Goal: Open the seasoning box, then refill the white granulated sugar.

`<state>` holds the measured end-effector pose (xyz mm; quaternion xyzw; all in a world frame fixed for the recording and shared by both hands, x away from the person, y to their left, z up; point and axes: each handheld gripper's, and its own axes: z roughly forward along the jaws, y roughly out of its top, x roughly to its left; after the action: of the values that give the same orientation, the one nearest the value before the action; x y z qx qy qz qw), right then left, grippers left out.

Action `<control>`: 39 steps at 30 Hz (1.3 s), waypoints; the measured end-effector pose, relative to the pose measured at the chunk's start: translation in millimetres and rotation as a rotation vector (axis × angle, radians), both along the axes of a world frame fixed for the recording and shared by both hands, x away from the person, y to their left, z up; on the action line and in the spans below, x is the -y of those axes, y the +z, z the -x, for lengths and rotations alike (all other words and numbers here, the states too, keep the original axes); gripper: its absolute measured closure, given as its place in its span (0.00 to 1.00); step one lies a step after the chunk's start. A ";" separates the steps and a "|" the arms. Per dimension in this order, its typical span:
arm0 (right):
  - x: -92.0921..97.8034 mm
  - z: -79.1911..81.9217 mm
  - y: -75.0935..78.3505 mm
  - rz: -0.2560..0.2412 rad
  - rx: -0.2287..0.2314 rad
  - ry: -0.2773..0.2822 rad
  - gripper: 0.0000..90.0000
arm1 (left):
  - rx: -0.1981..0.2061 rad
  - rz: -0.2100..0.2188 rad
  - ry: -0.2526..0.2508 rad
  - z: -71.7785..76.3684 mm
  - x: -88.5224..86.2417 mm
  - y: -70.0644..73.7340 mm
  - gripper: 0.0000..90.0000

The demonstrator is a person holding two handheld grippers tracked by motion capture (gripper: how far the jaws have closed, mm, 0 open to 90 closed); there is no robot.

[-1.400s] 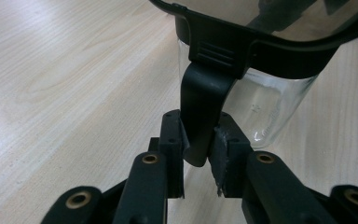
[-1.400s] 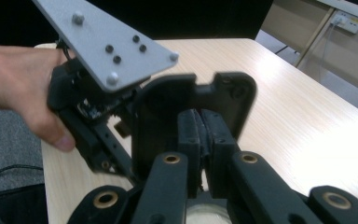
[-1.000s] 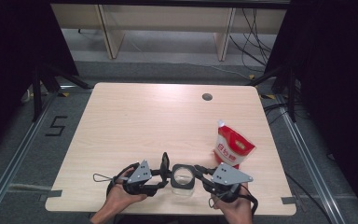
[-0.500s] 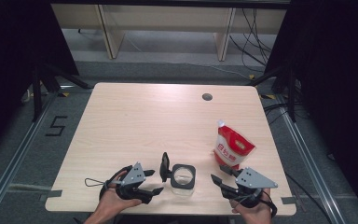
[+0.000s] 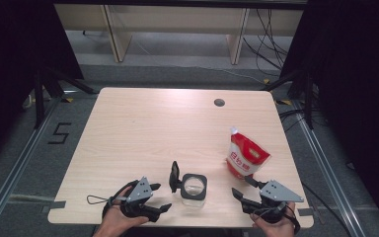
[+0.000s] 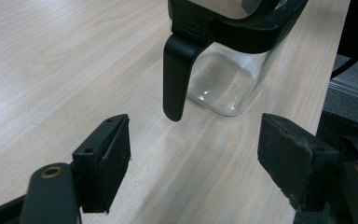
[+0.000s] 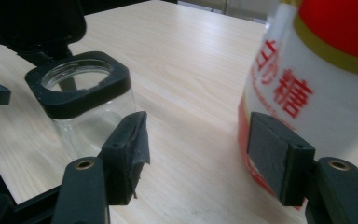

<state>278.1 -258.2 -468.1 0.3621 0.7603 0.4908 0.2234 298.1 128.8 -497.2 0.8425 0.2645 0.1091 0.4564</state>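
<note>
Tongs (image 6: 193, 154) (image 7: 196, 154) wide apart, empty.

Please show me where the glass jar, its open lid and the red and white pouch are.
glass jar (image 5: 193, 190): high view, on its black square rim.
open lid (image 5: 174, 175): high view, on the raised black flap left of the jar.
red and white pouch (image 5: 246, 159): high view, on its printed front.

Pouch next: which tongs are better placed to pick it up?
Right. The right tongs are open just below the pouch, which shows beside their pads; the left tongs face the glass jar.
</note>
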 end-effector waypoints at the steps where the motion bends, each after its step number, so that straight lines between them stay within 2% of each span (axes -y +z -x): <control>1: 1.6 -1.1 -1.1 -0.003 0.018 -0.002 0.42 | -0.008 0.003 -0.006 -0.3 -0.3 0.0 0.28; 2: 4.1 1.3 -2.4 -0.016 -0.019 -0.031 0.41 | 0.008 0.012 0.003 -0.2 0.2 -0.6 0.27; 3: 4.1 1.3 -2.4 -0.016 -0.019 -0.031 0.41 | 0.008 0.012 0.003 -0.2 0.2 -0.6 0.27; 4: 6.7 2.6 -3.3 -0.023 -0.041 -0.051 0.41 | 0.013 0.009 -0.006 -0.6 -0.5 0.1 0.27; 5: 6.7 2.6 -3.3 -0.023 -0.041 -0.051 0.41 | 0.004 0.003 -0.010 -0.6 -1.2 0.9 0.27; 6: 9.1 -0.1 -4.3 -0.015 -0.018 -0.037 0.40 | -0.004 0.026 0.008 0.6 -0.2 -0.1 0.27; 7: 11.8 -0.3 -5.4 -0.020 -0.023 -0.059 0.38 | -0.008 0.025 0.009 0.8 -0.6 0.1 0.27; 8: 13.4 0.1 -5.4 -0.017 -0.030 -0.074 0.38 | -0.001 0.019 0.009 0.5 -1.1 0.3 0.27; 9: 13.4 0.1 -5.4 -0.017 -0.030 -0.074 0.38 | 0.004 -0.006 0.018 0.5 -2.3 0.6 0.27; 11: 16.9 -1.5 -6.5 -0.018 -0.035 -0.088 0.34 | -0.008 0.005 0.018 0.7 -2.3 0.6 0.26; 12: 18.5 -3.2 -8.0 -0.018 -0.023 -0.102 0.32 | 0.002 0.003 0.011 0.3 -2.8 1.0 0.26; 13: 22.2 -5.5 -9.2 -0.012 -0.025 -0.107 0.31 | 0.005 0.025 0.023 1.0 -2.1 -0.1 0.26; 14: 22.9 -6.0 -9.8 -0.031 -0.028 -0.112 0.30 | 0.009 0.020 0.016 0.1 -2.7 -0.4 0.26; 15: 25.4 -7.9 -10.6 -0.001 0.006 -0.118 0.29 | -0.002 0.028 0.029 0.7 -2.3 -0.8 0.26; 16: 25.4 -7.9 -10.6 -0.001 0.006 -0.118 0.29 | -0.002 0.028 0.029 0.7 -2.3 -0.8 0.26; 17: 24.1 -5.4 -10.5 -0.026 -0.041 -0.148 0.27 | -0.004 0.029 0.031 0.7 -2.2 -1.0 0.26; 18: 25.6 -8.4 -12.1 -0.020 -0.026 -0.136 0.25 | -0.007 0.027 0.030 0.5 -2.3 -0.9 0.25; 20: 26.5 -9.6 -13.4 -0.016 -0.027 -0.147 0.24 | -0.015 0.029 0.033 0.4 -1.8 -1.0 0.25; 21: 26.8 -10.4 -13.9 -0.016 -0.026 -0.143 0.23 | -0.007 0.013 0.035 -0.4 -2.3 -1.3 0.25; 22: 27.2 -11.6 -14.6 -0.018 -0.035 -0.138 0.23 | -0.016 0.037 0.039 0.5 -1.2 -1.9 0.25; 24: 27.3 -13.7 -15.2 -0.004 -0.023 -0.150 0.23 | -0.004 0.006 0.024 -0.8 -3.0 -0.7 0.25; 26: 27.1 -17.0 -16.1 -0.010 -0.029 -0.154 0.21 | -0.012 0.030 0.038 0.2 -2.1 -1.6 0.25; 27: 28.1 -20.5 -17.4 -0.003 -0.013 -0.145 0.20 | -0.013 0.050 0.041 0.9 -0.9 -2.2 0.25; 29: 27.4 -25.5 -18.7 -0.015 -0.029 -0.148 0.20 | 0.008 0.018 0.015 0.8 -2.8 -1.0 0.25; 30: 27.4 -25.5 -18.7 -0.015 -0.029 -0.148 0.20 | 0.010 0.022 0.020 2.0 -2.4 -1.2 0.25; 31: 25.4 -25.2 -18.6 -0.027 -0.030 -0.158 0.20 | -0.006 0.030 0.035 3.9 -2.3 -1.9 0.25; 32: 22.5 -26.4 -17.9 -0.029 -0.023 -0.162 0.20 | 0.018 0.026 0.017 1.9 -3.6 -2.7 0.25; 34: 21.2 -26.9 -17.5 -0.031 -0.028 -0.163 0.20 | 0.010 0.031 0.034 2.7 -3.5 -3.2 0.25; 35: 22.7 -31.4 -18.4 -0.022 0.007 -0.146 0.20 | 0.001 0.034 0.038 2.7 -3.5 -3.4 0.24; 36: 23.0 -35.4 -19.9 -0.040 0.018 -0.131 0.20 | 0.002 0.031 0.037 2.5 -3.5 -3.3 0.24; 37: 23.8 -36.1 -20.1 -0.053 0.000 -0.143 0.20 | 0.003 0.030 0.034 2.7 -3.2 -3.4 0.24; 39: 25.1 -41.4 -22.7 -0.055 0.005 -0.149 0.19 | 0.006 0.019 0.026 2.7 -3.1 -3.2 0.24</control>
<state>319.5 -283.3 -490.7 0.4223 0.7168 0.4946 0.2513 295.4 131.9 -500.4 0.8342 0.2754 0.1150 0.4637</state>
